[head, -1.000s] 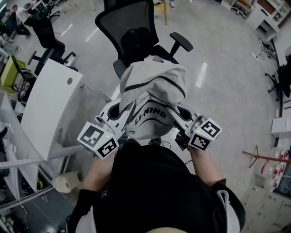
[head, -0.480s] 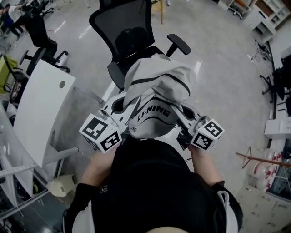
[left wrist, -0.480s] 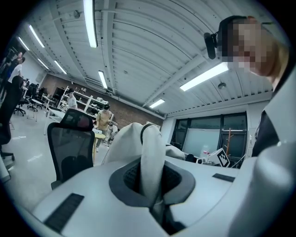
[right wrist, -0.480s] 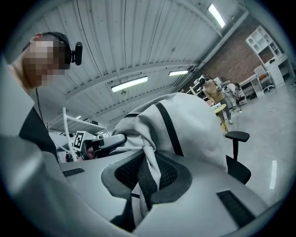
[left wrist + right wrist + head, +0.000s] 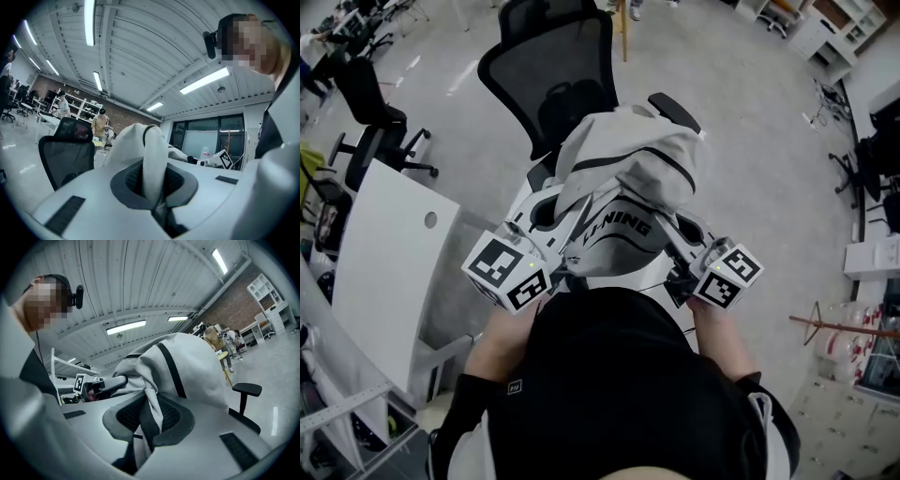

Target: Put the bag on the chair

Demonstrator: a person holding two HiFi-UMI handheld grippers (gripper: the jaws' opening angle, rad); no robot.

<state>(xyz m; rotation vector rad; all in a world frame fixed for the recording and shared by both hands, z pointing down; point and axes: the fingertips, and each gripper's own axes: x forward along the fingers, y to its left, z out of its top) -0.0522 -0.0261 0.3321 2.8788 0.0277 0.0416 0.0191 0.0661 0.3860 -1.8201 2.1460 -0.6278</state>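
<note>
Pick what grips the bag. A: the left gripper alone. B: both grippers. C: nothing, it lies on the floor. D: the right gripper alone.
B: fabric of the bag is pinched between the jaws of the left gripper and of the right gripper, each in its own view.

Straight ahead stands an office chair (image 5: 572, 105) whose mesh back (image 5: 525, 66) and one armrest (image 5: 673, 111) wall in its seat, a white desk (image 5: 389, 253) crowds the left, and grey floor (image 5: 769, 187) lies open rightward.

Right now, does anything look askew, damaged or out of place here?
Nothing stands out. The bag hangs crumpled but intact, its fabric pinched by the left gripper and the right gripper, by the upright chair.
</note>
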